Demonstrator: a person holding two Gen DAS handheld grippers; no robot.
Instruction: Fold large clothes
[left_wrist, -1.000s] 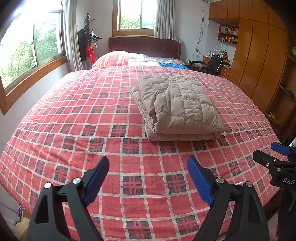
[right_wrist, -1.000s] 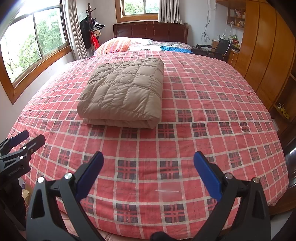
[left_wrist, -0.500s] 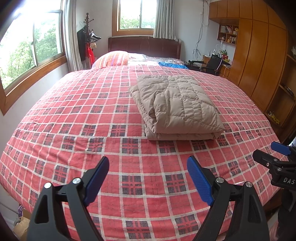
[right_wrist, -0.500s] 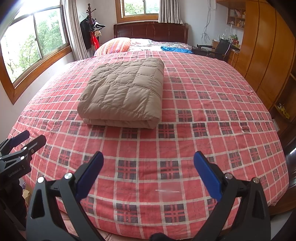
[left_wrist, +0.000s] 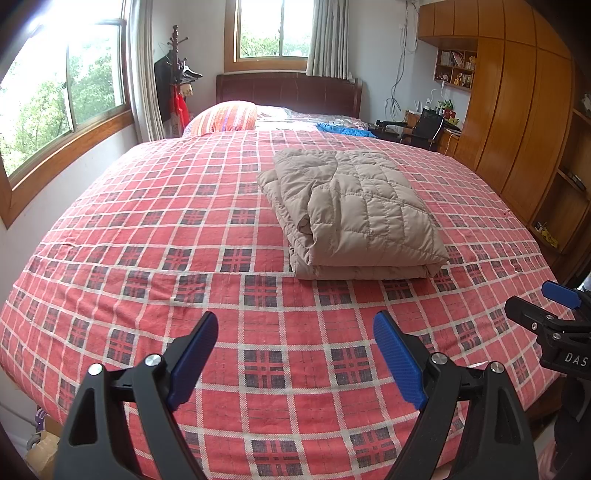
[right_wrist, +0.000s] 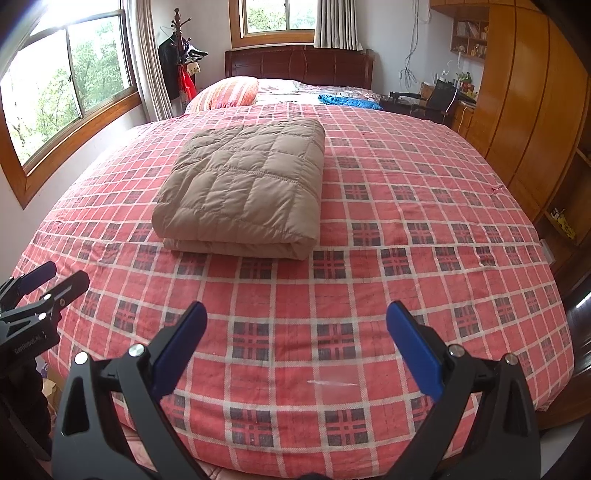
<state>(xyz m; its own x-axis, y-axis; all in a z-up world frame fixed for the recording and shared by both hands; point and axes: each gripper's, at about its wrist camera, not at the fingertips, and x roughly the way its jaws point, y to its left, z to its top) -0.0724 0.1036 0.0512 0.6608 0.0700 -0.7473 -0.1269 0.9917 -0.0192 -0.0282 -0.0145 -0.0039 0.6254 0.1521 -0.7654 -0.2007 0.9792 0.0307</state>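
one beige quilted jacket (left_wrist: 354, 210), folded into thick rectangle, layered edges showing, lies mid-bed on red plaid bedspread (left_wrist: 184, 258). two grippers near bedspread's foot edge, well apart from jacket: left gripper (left_wrist: 295, 354) spread wide, empty; right gripper (right_wrist: 295, 343) spread wide, empty.

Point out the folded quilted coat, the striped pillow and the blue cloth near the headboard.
folded quilted coat (right_wrist: 247, 184), right wrist view, middle of its top panel.
striped pillow (right_wrist: 227, 92), right wrist view, its side face.
blue cloth (left_wrist: 341, 130), left wrist view, its crumpled middle.
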